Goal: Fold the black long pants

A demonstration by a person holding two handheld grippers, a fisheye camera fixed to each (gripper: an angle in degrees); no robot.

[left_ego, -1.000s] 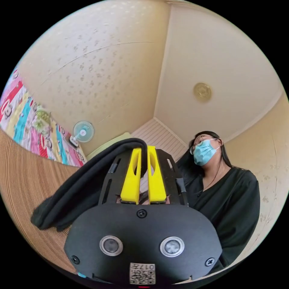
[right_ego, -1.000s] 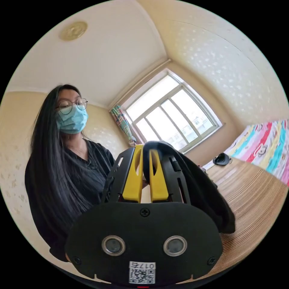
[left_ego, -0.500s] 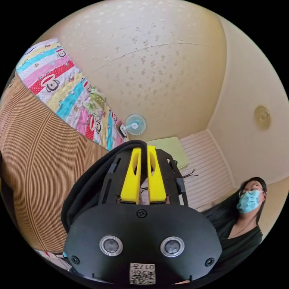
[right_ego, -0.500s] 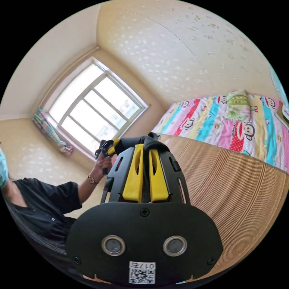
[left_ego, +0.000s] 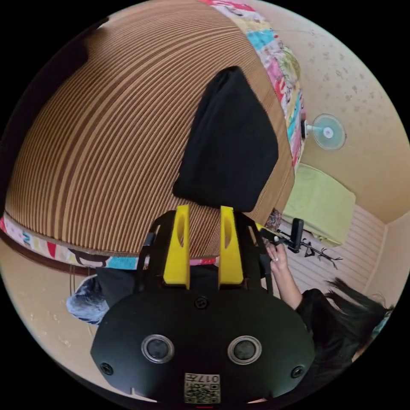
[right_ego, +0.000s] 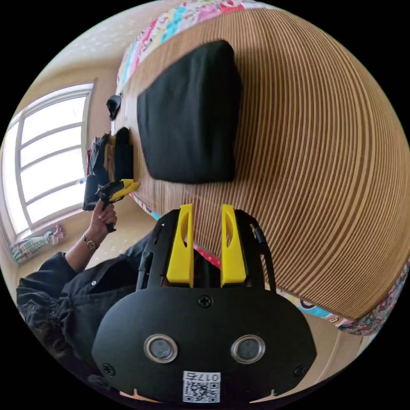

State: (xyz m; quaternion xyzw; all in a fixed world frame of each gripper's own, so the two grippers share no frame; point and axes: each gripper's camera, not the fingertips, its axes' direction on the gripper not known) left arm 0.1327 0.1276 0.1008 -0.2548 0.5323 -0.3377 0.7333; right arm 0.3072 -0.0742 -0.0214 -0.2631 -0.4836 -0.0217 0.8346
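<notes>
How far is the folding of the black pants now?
Looks done: the black pants lie as a compact folded bundle on the striped mat. In hand: nothing; the left gripper and right gripper are open, clear of the cloth. Left: apparently nothing.

On the striped mat (left_ego: 106,141), the folded black pants (left_ego: 228,141) lie at twelve o'clock from the left claw (left_ego: 204,213), whose jaws stand apart with nothing between them. From nine to eleven o'clock bare mat lies free. At three o'clock the right claw (left_ego: 273,235) in the person's hand (left_ego: 277,256) blocks the way. Ahead of the right claw (right_ego: 204,211) the pants (right_ego: 190,113) sit at twelve; from one to three bare mat (right_ego: 307,149) lies free. A clothes stack (right_ego: 106,164) and the left claw (right_ego: 121,188) crowd ten o'clock.
</notes>
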